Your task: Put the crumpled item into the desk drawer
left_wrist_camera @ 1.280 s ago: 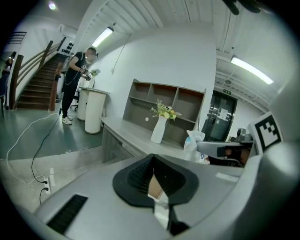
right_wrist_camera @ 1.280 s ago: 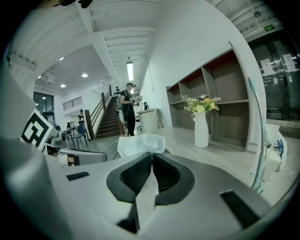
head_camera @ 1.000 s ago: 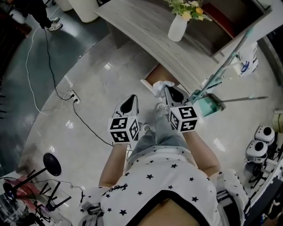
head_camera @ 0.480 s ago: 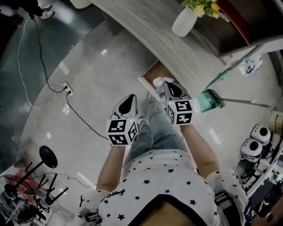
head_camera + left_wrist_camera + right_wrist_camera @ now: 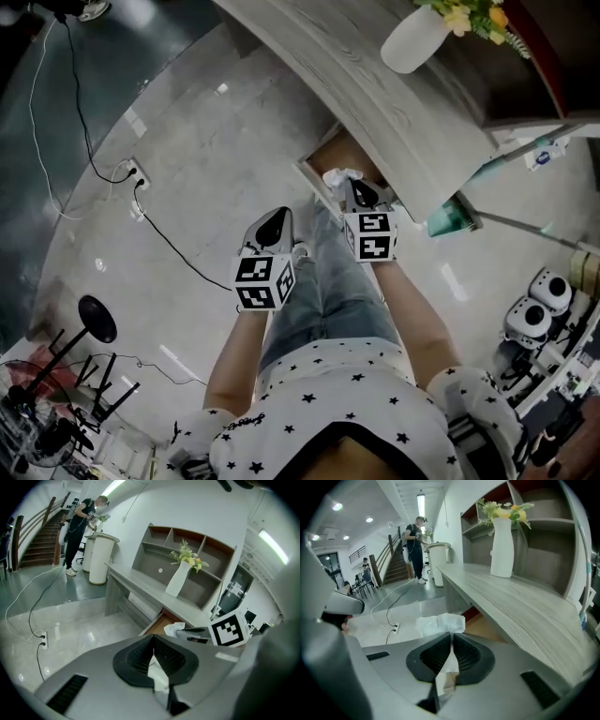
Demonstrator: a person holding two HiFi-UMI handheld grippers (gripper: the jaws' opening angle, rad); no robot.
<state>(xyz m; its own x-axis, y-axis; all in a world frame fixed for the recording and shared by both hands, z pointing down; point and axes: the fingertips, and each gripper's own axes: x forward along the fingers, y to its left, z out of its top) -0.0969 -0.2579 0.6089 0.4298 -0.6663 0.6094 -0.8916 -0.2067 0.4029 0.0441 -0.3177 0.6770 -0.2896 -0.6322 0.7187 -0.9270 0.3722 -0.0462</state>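
Presently the crumpled item is held by the right gripper; its jaws are drawn almost fully together on the white wad, most of which is seen bunched beyond the jaw tips in the right gripper view. The item is carried at the near front edge of the drawer, which is pulled open beneath the grey desk; the brown inside of the drawer is seen just past the wad; whether the wad touches the drawer cannot be told. The left gripper is held further back and to the left, apart from the drawer, over the pale glossy floor and beside the person's leg; its jaws are brought together, and nothing is gripped between them. A white vase with flowers is stood upright on the desk top, well apart from the drawer. A power strip and its dark cable are laid across the floor to the left.
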